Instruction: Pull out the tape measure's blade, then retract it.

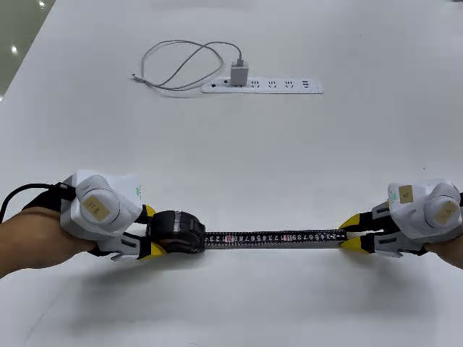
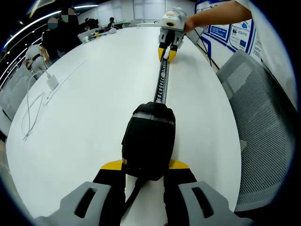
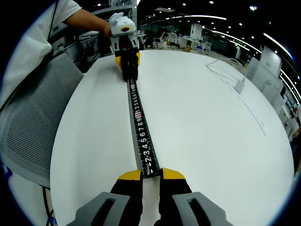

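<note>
tape measure point(image 1: 176, 231) left, blade point(image 1: 275, 237) rightward, power strip point(image 1: 283, 85) behind

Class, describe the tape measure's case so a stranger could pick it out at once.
On the white table, look to the near side, where a numbered blade lies stretched out. The tape measure's case is the black, rounded body at its end, clamped in the left gripper, unlike the white power strip far behind.

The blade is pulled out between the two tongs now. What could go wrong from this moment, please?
1. The right tongs pinch only the very end of the black numbered metal blade; if it slips, the blade may whip back into the black rounded tape measure case.
2. The left tongs clamp only the case's rear, so the pull could twist it loose onto the white table.
</note>
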Tool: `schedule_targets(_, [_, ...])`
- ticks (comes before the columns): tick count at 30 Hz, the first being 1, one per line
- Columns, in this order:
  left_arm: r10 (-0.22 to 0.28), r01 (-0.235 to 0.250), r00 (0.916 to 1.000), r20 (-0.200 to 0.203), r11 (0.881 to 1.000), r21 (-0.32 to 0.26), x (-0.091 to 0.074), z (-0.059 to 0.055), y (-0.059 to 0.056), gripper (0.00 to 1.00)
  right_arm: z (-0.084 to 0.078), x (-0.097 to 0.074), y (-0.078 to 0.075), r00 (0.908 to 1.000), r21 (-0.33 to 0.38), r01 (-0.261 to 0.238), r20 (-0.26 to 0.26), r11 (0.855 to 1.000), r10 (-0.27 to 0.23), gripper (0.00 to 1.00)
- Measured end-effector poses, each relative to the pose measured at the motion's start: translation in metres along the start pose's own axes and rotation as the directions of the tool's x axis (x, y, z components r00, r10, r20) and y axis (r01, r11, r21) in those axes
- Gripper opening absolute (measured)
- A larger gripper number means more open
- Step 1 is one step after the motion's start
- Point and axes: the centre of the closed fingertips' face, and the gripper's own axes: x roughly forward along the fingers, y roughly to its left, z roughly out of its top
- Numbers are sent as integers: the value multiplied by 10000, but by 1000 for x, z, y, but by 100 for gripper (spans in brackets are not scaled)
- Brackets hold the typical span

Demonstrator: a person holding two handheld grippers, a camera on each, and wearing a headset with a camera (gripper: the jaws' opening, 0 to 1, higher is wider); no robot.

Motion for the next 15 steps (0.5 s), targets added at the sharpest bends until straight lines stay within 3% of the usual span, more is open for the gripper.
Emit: schedule_targets(15, [190,-188,9997,122,9997,-147,1,1,1,27,0,0,-1,9996,-53,-66,-276,10000,65,10])
